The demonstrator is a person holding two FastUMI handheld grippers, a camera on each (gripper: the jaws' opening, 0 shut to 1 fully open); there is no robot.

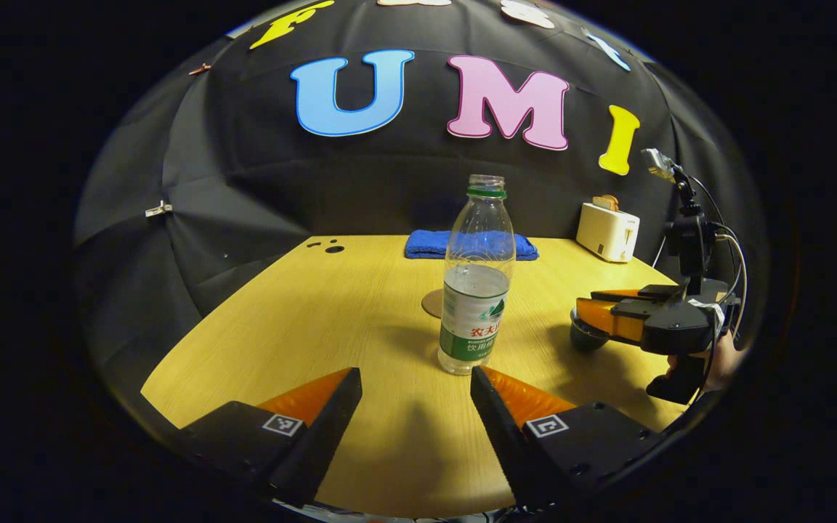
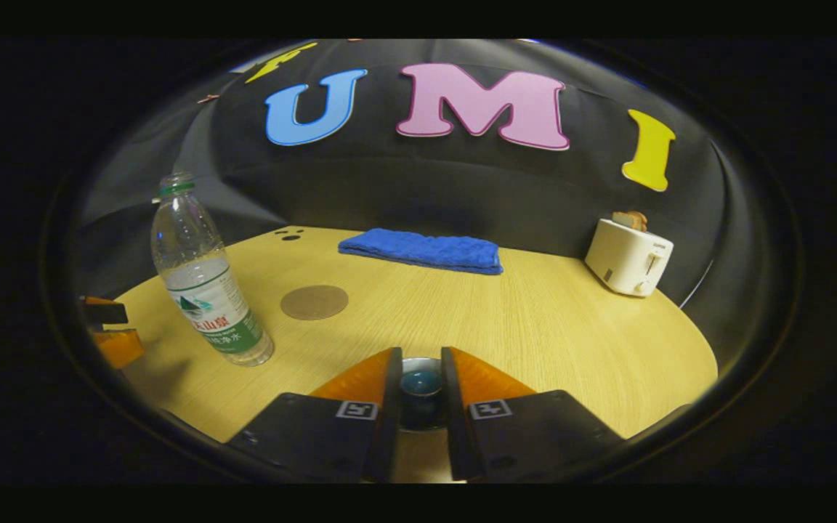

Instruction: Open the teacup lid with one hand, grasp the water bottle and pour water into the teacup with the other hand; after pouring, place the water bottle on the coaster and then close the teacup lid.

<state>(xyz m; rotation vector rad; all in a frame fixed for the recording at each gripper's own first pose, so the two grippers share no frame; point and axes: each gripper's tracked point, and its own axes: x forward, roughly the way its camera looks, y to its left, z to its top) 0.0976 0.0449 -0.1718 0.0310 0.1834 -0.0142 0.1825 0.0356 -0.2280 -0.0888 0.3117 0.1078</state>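
The wooden table (image 1: 331,312) carries a folded blue towel (image 2: 422,250) at the back and a white toaster (image 2: 629,256) holding toast at the far right. The uncapped water bottle (image 1: 478,283), about half full, stands upright just ahead of the left gripper (image 1: 415,381), whose fingers are spread wide and touch nothing. A round brown coaster (image 2: 314,301) lies bare just behind the bottle. The right gripper (image 2: 418,363) has its fingers drawn close around the knob of the teacup lid (image 2: 420,383); the dark teacup (image 1: 585,335) sits right of the bottle.
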